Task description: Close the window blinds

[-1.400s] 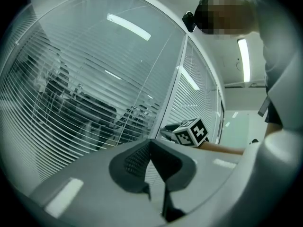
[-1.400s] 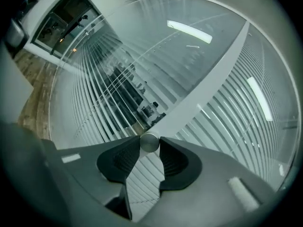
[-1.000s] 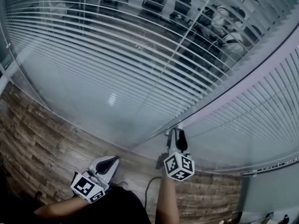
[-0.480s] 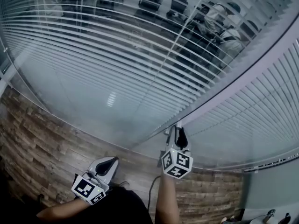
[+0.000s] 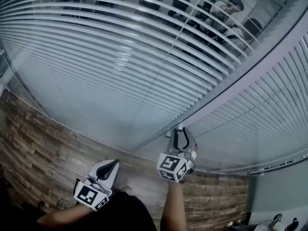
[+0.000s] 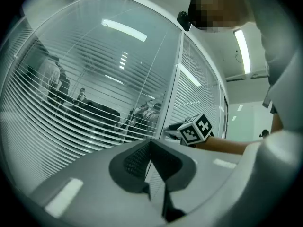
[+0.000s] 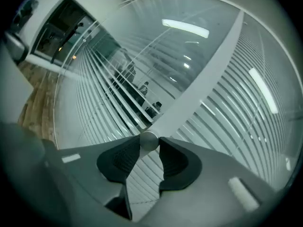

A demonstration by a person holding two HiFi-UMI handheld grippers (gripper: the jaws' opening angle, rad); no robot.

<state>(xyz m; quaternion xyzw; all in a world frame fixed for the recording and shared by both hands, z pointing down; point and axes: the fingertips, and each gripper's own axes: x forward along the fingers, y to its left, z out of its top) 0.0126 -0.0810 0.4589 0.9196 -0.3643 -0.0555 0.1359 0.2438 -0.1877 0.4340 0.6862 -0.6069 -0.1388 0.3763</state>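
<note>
Change first: my right hand-held gripper (image 5: pixel 180 134) has rolled over on its wrist, and its marker cube now shows a different face than a second ago. Its jaws have closed in, and the pads now pinch the small round tilt knob (image 7: pixel 149 141) from both sides. That knob sits on the pale frame post (image 5: pixel 250 66) between the two glass panes, at the post's lower end in the head view. The venetian slats (image 5: pixel 120 57) in the left pane have turned along with the roll. A second ago they were thin lines with the room clear behind them; now they show as broad pale bands with narrower dark gaps. I judge the turn is working and the closing is partly done, not finished, since seated people (image 5: pixel 226 13) still show through the gaps near the pane's top edge. More twist the same way is probably needed. The right-pane slats (image 5: pixel 260 114) are pale with thin gaps; I can't tell whether they changed. My left hand-held gripper (image 5: pixel 111 165) hangs low over the wood-look floor (image 5: pixel 43 148), its jaws pressed together on nothing, well apart from the knob.
</note>
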